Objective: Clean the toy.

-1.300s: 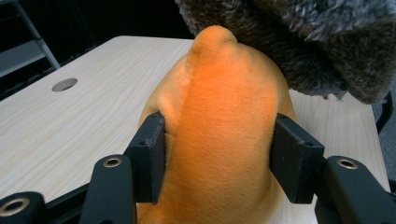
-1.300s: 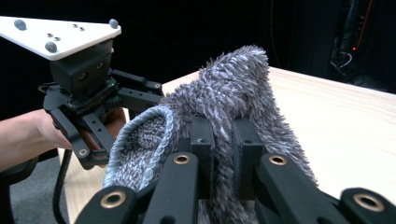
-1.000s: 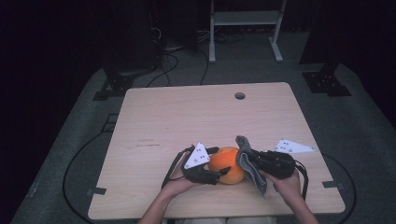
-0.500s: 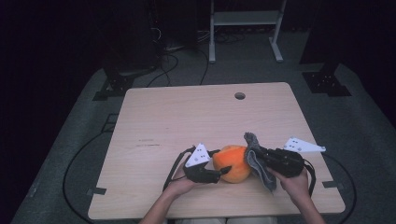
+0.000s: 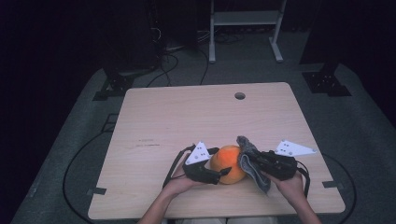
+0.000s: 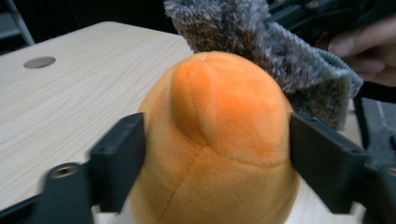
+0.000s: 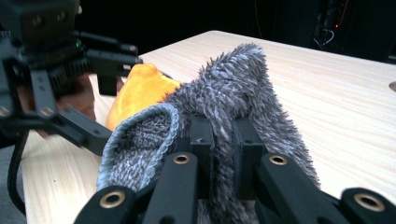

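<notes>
The left gripper (image 5: 224,171), low centre of the high view, had its jaws just reopening astride one orange plush toy (image 5: 227,163), pads at its flanks. Immediately right, the right gripper (image 5: 251,161) was clamped on one grey fuzzy cloth (image 5: 252,163), which touched the toy's right side, its long axis running near to far. One table (image 5: 187,116) bore both.
</notes>
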Motion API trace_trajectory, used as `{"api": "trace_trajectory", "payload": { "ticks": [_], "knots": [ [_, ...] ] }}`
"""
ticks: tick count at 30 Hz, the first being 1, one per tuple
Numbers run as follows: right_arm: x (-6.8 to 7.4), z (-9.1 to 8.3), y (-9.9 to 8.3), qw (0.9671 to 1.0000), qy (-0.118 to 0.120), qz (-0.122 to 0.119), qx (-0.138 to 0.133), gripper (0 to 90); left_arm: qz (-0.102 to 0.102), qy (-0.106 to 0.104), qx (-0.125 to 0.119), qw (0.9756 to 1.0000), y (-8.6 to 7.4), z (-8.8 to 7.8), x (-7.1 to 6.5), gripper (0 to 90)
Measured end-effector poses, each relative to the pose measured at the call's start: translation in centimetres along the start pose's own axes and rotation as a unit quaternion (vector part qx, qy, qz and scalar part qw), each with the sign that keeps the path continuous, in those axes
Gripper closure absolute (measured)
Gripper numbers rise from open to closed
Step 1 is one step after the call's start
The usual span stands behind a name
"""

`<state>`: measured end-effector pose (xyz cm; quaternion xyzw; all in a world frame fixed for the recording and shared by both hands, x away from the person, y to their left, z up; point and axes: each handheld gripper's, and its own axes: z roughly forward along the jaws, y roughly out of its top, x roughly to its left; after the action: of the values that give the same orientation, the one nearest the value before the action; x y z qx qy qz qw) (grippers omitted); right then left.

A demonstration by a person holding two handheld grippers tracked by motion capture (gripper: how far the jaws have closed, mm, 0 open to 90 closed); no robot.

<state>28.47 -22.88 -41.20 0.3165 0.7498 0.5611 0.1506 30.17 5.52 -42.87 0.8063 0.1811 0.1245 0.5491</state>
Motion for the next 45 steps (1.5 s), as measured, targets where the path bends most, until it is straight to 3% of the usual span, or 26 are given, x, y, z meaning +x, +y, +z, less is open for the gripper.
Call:
{"api": "trace_trajectory", "payload": {
  "ticks": [2,7,9,12,14,16,19,20,22,25,27,29,30,33,36,38,41,42,45],
  "knots": [
    [0.4,0.0,0.1,1.0000,0.006,-0.003,-0.002,80.9,0.003,0.007,-0.006,1.0000,-0.4,0.2,-0.2,30.8],
    [1.7,0.4,0.7,0.9988,0.025,-0.041,0.001,80.9,0.002,0.014,-0.003,0.9999,-0.4,0.2,-0.2,35.5],
    [0.9,0.3,0.5,0.9995,0.014,-0.029,0.000,80.8,0.003,0.013,-0.003,0.9999,-0.5,0.1,-0.3,37.2],
    [-1.1,-0.1,-0.4,0.9997,-0.023,0.005,0.008,80.8,0.004,0.011,-0.003,0.9999,-0.5,0.1,-0.3,37.5],
    [-1.8,-0.4,-1.0,0.9988,-0.043,0.013,0.021,80.9,0.002,0.011,-0.004,0.9999,-0.5,0.1,-0.2,37.3],
    [-1.6,-0.5,-0.9,0.9991,-0.032,0.017,0.021,80.9,0.000,0.011,-0.005,0.9999,-0.5,0.2,-0.2,37.2],
    [-0.5,-0.3,-0.2,1.0000,0.000,-0.003,0.008,80.9,0.007,0.007,-0.002,0.9999,-0.5,0.2,-0.4,37.0],
    [0.0,-0.1,0.1,0.9998,0.008,-0.015,0.006,80.9,0.007,-0.006,-0.003,1.0000,-0.5,0.0,-0.4,35.7],
    [0.2,0.0,0.2,0.9996,0.008,-0.025,0.011,80.9,-0.001,-0.019,-0.002,0.9998,-0.4,-0.4,0.0,26.6],
    [-0.2,-0.1,-0.1,0.9997,0.004,-0.020,0.009,80.9,-0.013,-0.010,0.003,0.9999,-0.3,-0.4,0.3,22.3],
    [-1.0,-0.2,-0.5,0.9999,-0.009,0.000,0.012,80.9,0.004,-0.001,0.003,1.0000,-0.4,0.0,-0.1,27.5],
    [-0.7,-0.3,-0.4,0.9998,-0.015,-0.003,0.016,81.0,0.016,0.013,0.004,0.9998,-0.5,0.4,-0.6,33.0],
    [-0.4,-0.3,-0.2,0.9998,-0.013,-0.010,0.015,81.0,0.014,0.019,0.004,0.9997,-0.4,0.5,-0.6,34.0],
    [1.7,0.0,0.8,0.9988,0.024,-0.041,0.006,81.0,0.010,0.022,0.002,0.9997,-0.4,0.7,-0.7,35.9],
    [2.3,0.4,1.1,0.9976,0.033,-0.060,0.009,81.0,0.011,0.019,0.004,0.9998,-0.6,0.4,-0.6,37.5],
    [1.6,0.3,0.8,0.9983,0.024,-0.053,0.007,81.0,0.011,0.017,0.002,0.9998,-0.7,0.4,-0.7,38.0],
    [-0.4,-0.4,-0.2,0.9989,-0.022,-0.036,0.021,81.0,0.016,0.016,0.002,0.9997,-0.5,0.6,-0.9,37.9],
    [-1.0,-0.7,-0.6,0.9990,-0.029,-0.021,0.025,81.0,0.017,0.016,0.001,0.9997,-0.5,0.7,-0.9,37.9],
    [-1.2,-0.7,-0.8,0.9986,-0.036,-0.022,0.032,81.0,0.016,0.019,-0.001,0.9997,-0.5,0.8,-1.0,37.9]
  ]
}}
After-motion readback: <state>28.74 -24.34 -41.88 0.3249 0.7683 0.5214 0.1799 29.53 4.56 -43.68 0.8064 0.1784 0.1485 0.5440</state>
